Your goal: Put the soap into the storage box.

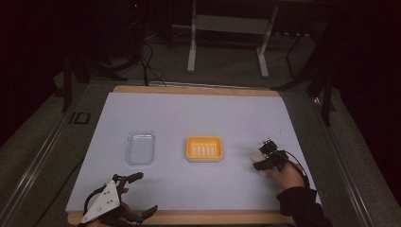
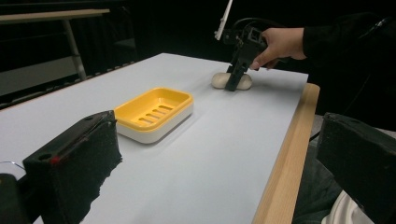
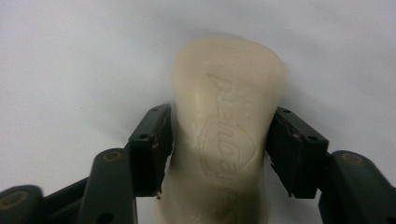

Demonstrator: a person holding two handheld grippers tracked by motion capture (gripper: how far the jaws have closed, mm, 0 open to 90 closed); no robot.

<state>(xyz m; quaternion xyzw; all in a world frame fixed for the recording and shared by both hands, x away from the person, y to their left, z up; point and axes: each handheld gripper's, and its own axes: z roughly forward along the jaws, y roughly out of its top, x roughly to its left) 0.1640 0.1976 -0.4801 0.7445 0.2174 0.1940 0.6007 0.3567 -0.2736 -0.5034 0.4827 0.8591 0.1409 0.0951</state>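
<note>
At the near left corner of the table (image 1: 189, 109), by its wooden near edge, left gripper (image 1: 135, 194) hovering low with jaws released and spread wide, nothing between them; in the left gripper view, both black jaws far apart at either side of the frame. Just beyond it, toward the left edge, a clear plastic lid (image 1: 140, 147) lying flat, long axis running from near edge to far edge. Near the table's middle, a yellow soap dish (image 1: 204, 148) with a white base, slotted floor up, long axis parallel to the near edge. Farther right, well apart from the dish and nearer the right edge, a cream soap bar (image 1: 256, 155) lying flat on the white surface, embossed face up. In the high view, bar small and partly covered, so long axis hard to judge there; in the right gripper view, long axis running straight away from the camera, along the jaws, broader rounded end pointing away. Right gripper (image 1: 259, 159) angled down onto the bar, held by the right hand (image 1: 283, 174) in a dark sleeve, jaws clenched on the soap bar's two long sides, pads pressing the narrower near half.
</note>
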